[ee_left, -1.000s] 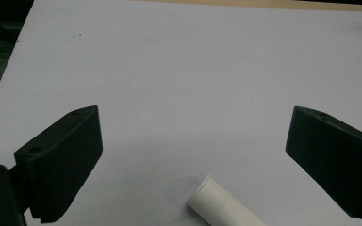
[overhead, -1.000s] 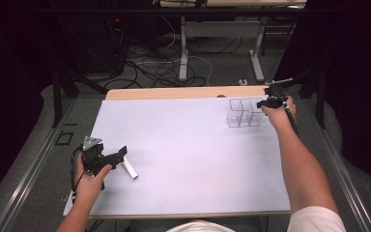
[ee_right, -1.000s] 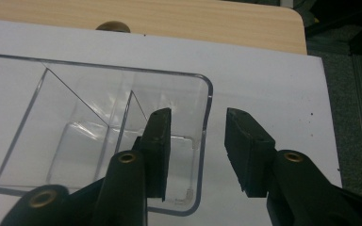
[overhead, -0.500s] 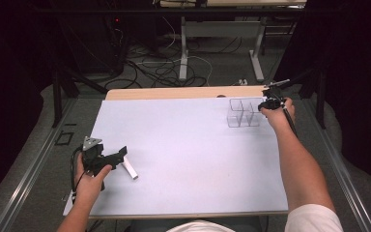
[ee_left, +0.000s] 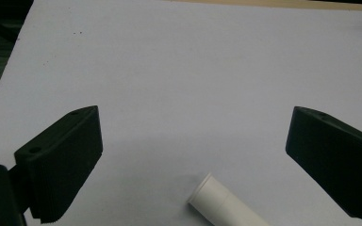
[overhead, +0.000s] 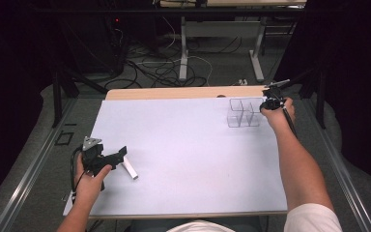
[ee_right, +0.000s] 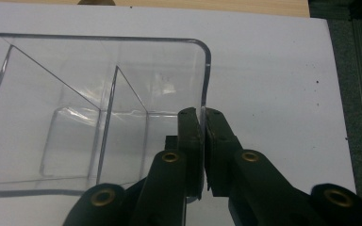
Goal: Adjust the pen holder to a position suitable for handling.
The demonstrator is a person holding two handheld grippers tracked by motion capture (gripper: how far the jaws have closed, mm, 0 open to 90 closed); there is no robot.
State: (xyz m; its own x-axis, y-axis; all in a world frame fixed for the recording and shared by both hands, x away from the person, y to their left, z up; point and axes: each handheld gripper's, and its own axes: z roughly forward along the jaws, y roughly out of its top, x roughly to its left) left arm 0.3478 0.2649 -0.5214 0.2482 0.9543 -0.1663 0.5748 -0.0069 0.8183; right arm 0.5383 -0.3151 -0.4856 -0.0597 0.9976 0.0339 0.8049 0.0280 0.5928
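High view. The counter [overhead: 188,159] carries a white sheet. At its far right stands a clear box [overhead: 244,112] split into compartments. The right tongs [overhead: 269,104] meet the box at its right side, held by a hand on an outstretched forearm. At the near left, the left tongs [overhead: 118,154] rest low over the sheet, with a short white tube [overhead: 129,168] lying just beside their tips.

Left gripper view. The left tongs [ee_left: 193,160] are spread wide, and neither pad touches anything. The tube [ee_left: 224,205] lies flat on the sheet between the jaws, near the bottom edge, its open end pointing up and to the left. Bare sheet lies beyond.

Right gripper view. The right tongs [ee_right: 202,141] are pressed together on the right wall of the box [ee_right: 75,117]; the jaws have just been closing, and the thin clear wall stands between the pads, just below the rounded corner. The box sits upright on the sheet, and its compartments look empty. One divider runs toward the gripped wall.

Step in hand. By appearance, the right tongs have just secured the box by its wall, while the tube is not yet picked up.

Next move. Probably the box is to be steadied or drawn nearer, and the left tongs closed across the tube. That calls for centring the tube between the pads, since a round tube may roll away, and for a firm, level hold on the thin wall so that the box does not tip.
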